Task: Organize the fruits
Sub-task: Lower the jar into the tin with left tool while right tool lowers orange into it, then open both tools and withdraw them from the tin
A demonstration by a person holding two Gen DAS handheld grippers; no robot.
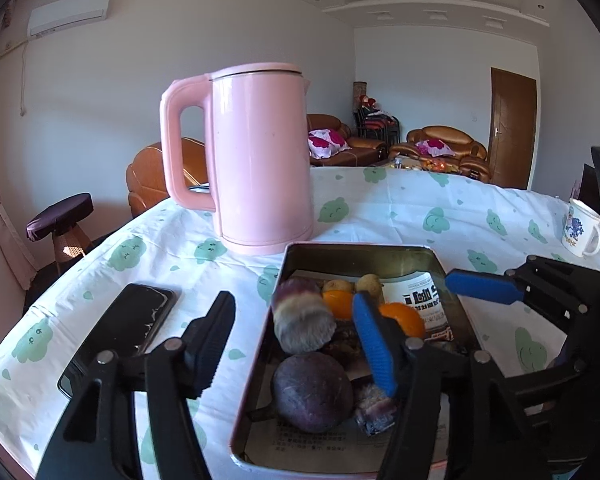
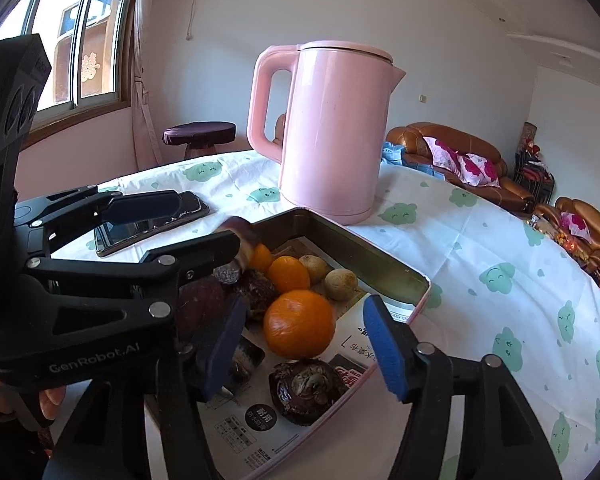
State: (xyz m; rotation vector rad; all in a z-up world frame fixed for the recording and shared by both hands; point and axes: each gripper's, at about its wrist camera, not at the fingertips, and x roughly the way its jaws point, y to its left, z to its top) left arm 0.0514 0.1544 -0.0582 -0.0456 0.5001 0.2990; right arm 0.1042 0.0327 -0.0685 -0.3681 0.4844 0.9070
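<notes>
Two tools hang over a metal tin [image 1: 364, 254] full of fruit on a bench [image 1: 460, 216] covered by a white cloth with green cloud faces. The left tool [image 1: 296, 340] stands with its jaws parted about halfway, one black finger over the cloth beside the tin and its blue-padded finger inside the tin, and nothing is gripped between them. The right tool [image 2: 304, 344] is likewise parted about halfway above the near end of the tin, straddling a large orange [image 2: 299, 324] without pressing on it. In the tin, which is lined with printed paper, lie two smaller oranges [image 2: 288, 274] behind the big one, two small brown fruits [image 2: 341, 284] toward the far wall, a dark purple round fruit [image 1: 312, 392], a purple-and-cream banded piece [image 1: 302, 316] propped against the tin's left wall, and a dark, wrinkled fruit [image 2: 308, 390] at the near end. A pink kettle [image 1: 260, 156] stands upright just behind the tin. A black phone [image 1: 120, 332] lies flat on the cloth to the left of the tin. A white mug [image 1: 582, 230] sits far off near the bench's right edge. Part of a person's hand [image 2: 50, 400] shows gripping the left tool's handle.
</notes>
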